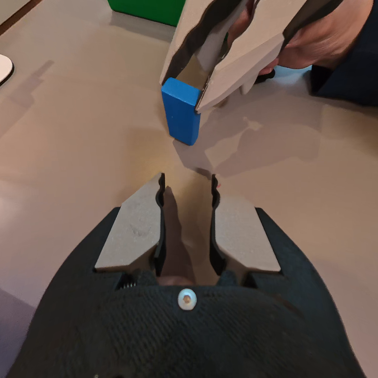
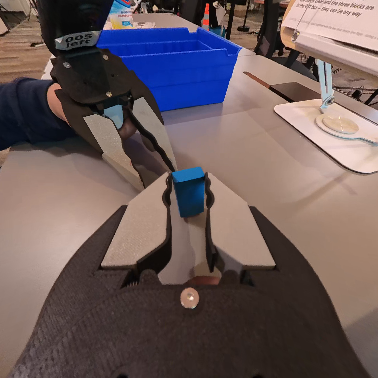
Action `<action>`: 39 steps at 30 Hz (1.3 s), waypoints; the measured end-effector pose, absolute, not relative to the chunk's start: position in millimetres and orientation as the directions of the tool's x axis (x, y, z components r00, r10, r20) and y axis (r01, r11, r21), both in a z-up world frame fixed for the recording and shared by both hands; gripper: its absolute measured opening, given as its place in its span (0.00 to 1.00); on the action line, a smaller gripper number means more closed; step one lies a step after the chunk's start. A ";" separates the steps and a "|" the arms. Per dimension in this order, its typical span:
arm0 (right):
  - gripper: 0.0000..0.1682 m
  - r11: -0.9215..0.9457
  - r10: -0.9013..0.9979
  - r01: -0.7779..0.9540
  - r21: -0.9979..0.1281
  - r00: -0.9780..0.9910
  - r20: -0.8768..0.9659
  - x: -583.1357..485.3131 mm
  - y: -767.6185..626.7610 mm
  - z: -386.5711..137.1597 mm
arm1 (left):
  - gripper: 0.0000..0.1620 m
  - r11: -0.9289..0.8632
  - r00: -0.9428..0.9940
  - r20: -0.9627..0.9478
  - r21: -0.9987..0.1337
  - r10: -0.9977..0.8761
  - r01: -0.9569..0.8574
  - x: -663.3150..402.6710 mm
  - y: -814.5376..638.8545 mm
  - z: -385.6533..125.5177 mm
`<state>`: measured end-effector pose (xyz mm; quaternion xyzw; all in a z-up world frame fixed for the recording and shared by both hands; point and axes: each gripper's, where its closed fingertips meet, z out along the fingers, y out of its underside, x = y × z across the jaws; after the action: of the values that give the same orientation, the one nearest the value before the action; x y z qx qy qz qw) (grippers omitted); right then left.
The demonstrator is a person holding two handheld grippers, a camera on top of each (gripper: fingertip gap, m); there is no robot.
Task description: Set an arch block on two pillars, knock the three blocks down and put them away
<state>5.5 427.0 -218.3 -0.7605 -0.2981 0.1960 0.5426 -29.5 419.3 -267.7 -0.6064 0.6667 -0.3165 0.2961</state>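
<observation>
A blue rectangular block (image 2: 189, 194) stands upright between the fingers of my right gripper (image 2: 187, 176), which is shut on its upper part. Its lower end is at or just above the grey table (image 2: 255, 184); I cannot tell which. In the left wrist view the same block (image 1: 181, 114) hangs from the right gripper (image 1: 181, 96), which comes down from the upper right. My left gripper (image 1: 188, 180) is open and empty, low over the table, a short way in front of the block. In the right wrist view the left gripper (image 2: 157, 178) has its tips just left of the block. No other block shows.
A blue bin (image 2: 173, 67) stands at the back of the table behind the left gripper. A white stand (image 2: 327, 126) holding a printed sheet is at the right; its base (image 1: 4, 69) shows at the left edge. A green box (image 1: 143, 10) is at the far side. Across from one pair of fingers to the other is roughly 6 cm.
</observation>
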 end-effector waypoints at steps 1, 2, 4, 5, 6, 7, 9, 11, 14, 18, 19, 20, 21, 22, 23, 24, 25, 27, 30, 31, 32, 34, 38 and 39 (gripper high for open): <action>0.17 -0.238 0.666 0.247 -0.939 0.746 0.027 6.8 426.9 -219.5 | 0.27 0.061 -0.086 -0.010 -0.780 -0.996 -0.623 -29.3 420.0 -268.3; 0.17 -0.240 0.663 0.250 -0.938 0.748 0.030 8.7 427.0 -220.0 | 0.26 0.059 -0.083 -0.008 -0.779 -0.996 -0.624 -29.0 420.2 -268.8; 0.17 -0.244 0.661 0.248 -0.938 0.750 0.027 12.0 426.8 -219.6 | 0.26 0.062 -0.084 -0.012 -0.777 -0.996 -0.627 -28.2 419.7 -270.4; 0.17 -0.244 0.658 0.247 -0.938 0.752 0.027 13.7 427.0 -219.3 | 0.26 0.067 -0.086 -0.016 -0.774 -0.996 -0.630 -28.0 419.3 -271.5; 0.17 -0.242 0.659 0.244 -0.939 0.751 0.026 14.3 426.9 -219.0 | 0.26 0.072 -0.088 -0.020 -0.770 -0.996 -0.634 -27.9 418.8 -272.4; 0.17 -0.243 0.664 0.243 -0.939 0.747 0.021 13.6 426.5 -219.2 | 0.26 0.076 -0.090 -0.023 -0.768 -0.996 -0.636 -27.8 418.2 -273.0; 0.17 -0.251 0.662 0.255 -0.934 0.749 0.026 13.3 428.1 -223.3 | 0.26 0.077 -0.092 -0.024 -0.768 -0.996 -0.636 -27.4 417.4 -273.1; 0.17 -0.256 0.665 0.259 -0.932 0.746 0.025 12.1 429.2 -225.6 | 0.26 0.074 -0.091 -0.020 -0.769 -0.996 -0.636 -27.2 416.9 -273.0; 0.17 -0.255 0.668 0.257 -0.932 0.744 0.022 12.3 428.9 -225.6 | 0.26 0.071 -0.090 -0.017 -0.769 -0.996 -0.635 -27.4 416.7 -272.9; 0.17 -0.257 0.668 0.254 -0.932 0.744 0.018 12.7 429.1 -225.7 | 0.26 0.070 -0.089 -0.016 -0.769 -0.996 -0.636 -27.7 416.4 -273.3; 0.17 -0.259 0.666 0.253 -0.932 0.746 0.017 13.0 429.4 -225.9 | 0.26 0.070 -0.090 -0.016 -0.768 -0.996 -0.636 -27.8 416.3 -273.4; 0.17 -0.262 0.661 0.251 -0.932 0.750 0.016 13.8 429.9 -226.0 | 0.26 0.069 -0.090 -0.015 -0.768 -0.996 -0.636 -27.9 416.2 -273.4; 0.18 -0.266 0.655 0.252 -0.930 0.755 0.017 14.5 430.6 -226.7 | 0.26 0.069 -0.091 -0.014 -0.768 -0.996 -0.636 -28.1 416.0 -273.4; 0.19 -0.267 0.653 0.256 -0.929 0.757 0.021 14.6 430.9 -227.1 | 0.26 0.069 -0.091 -0.013 -0.768 -0.996 -0.636 -28.2 415.8 -273.4; 0.20 -0.265 0.650 0.260 -0.928 0.759 0.027 14.5 431.2 -227.4 | 0.26 0.069 -0.092 -0.012 -0.768 -0.996 -0.636 -28.2 415.5 -273.4; 0.20 -0.265 0.649 0.264 -0.927 0.760 0.031 14.6 431.3 -227.8 | 0.26 0.068 -0.093 -0.012 -0.768 -0.996 -0.636 -28.3 415.5 -273.4; 0.20 -0.266 0.649 0.264 -0.927 0.760 0.030 14.5 431.3 -227.9 | 0.26 0.068 -0.093 -0.011 -0.768 -0.996 -0.637 -28.4 415.3 -273.5; 0.19 -0.268 0.645 0.255 -0.929 0.764 0.023 15.6 431.9 -227.2 | 0.26 0.069 -0.094 -0.011 -0.767 -0.995 -0.638 -28.4 415.1 -273.8; 0.21 -0.264 0.636 0.238 -0.935 0.771 0.016 17.1 432.1 -224.4 | 0.26 0.069 -0.096 -0.010 -0.766 -0.995 -0.639 -28.6 414.7 -274.0; 0.21 -0.260 0.635 0.236 -0.937 0.772 0.018 17.0 431.8 -223.1 | 0.26 0.068 -0.096 -0.008 -0.766 -0.995 -0.639 -28.8 414.5 -274.1; 0.21 -0.252 0.634 0.236 -0.939 0.773 0.024 16.6 431.4 -221.4 | 0.26 0.067 -0.096 -0.006 -0.765 -0.995 -0.640 -28.9 414.5 -274.2; 0.21 -0.240 0.628 0.247 -0.939 0.777 0.043 16.7 431.6 -220.4 | 0.26 0.063 -0.095 -0.002 -0.765 -0.995 -0.641 -29.0 414.7 -274.5; 0.20 -0.261 0.630 0.276 -0.925 0.775 0.053 16.0 431.5 -227.6 | 0.26 0.061 -0.091 -0.003 -0.763 -0.996 -0.644 -29.0 415.2 -275.0; 0.20 -0.259 0.632 0.280 -0.924 0.773 0.057 15.3 430.9 -227.8 | 0.26 0.062 -0.091 -0.004 -0.763 -0.996 -0.643 -29.0 415.2 -274.9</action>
<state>15.3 430.9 -227.8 -0.7762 -0.2938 0.1652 0.5329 -29.0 415.2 -274.9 -0.6109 0.6708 -0.3094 0.2847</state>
